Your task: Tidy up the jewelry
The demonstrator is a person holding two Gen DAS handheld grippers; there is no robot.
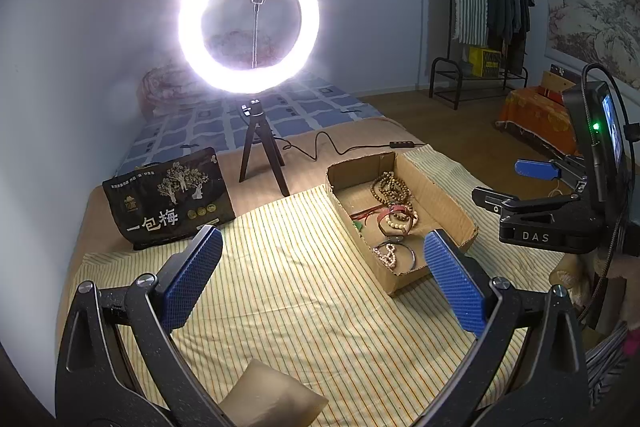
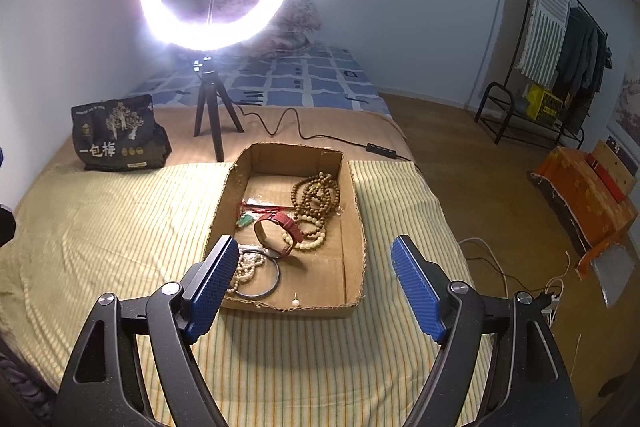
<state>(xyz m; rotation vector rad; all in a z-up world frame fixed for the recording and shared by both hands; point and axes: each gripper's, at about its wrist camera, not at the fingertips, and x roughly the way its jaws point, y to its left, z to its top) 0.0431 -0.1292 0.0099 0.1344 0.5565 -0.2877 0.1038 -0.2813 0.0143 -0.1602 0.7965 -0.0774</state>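
An open cardboard box (image 2: 352, 227) lies on the striped cloth and holds the jewelry: brown bead strands (image 2: 316, 193), a red watch strap (image 2: 286, 225), a pearl bracelet (image 2: 248, 267), a dark bangle (image 2: 264, 289), a green pendant (image 2: 245, 221) and a small pearl earring (image 2: 295, 302). The box also shows in the left wrist view (image 1: 444, 199). My right gripper (image 2: 316, 287) is open and empty, just above the box's near edge. My left gripper (image 1: 320, 279) is open and empty over the cloth, left of the box. The right gripper shows in the left wrist view (image 1: 516, 183).
A lit ring light on a tripod (image 2: 212, 115) stands behind the box, its cable (image 2: 304, 135) trailing right. A black snack bag (image 2: 116, 135) stands at the back left. The striped cloth (image 2: 100, 227) covers the bed. A clothes rack (image 2: 560, 67) and an orange-covered box (image 2: 584, 195) stand on the floor at right.
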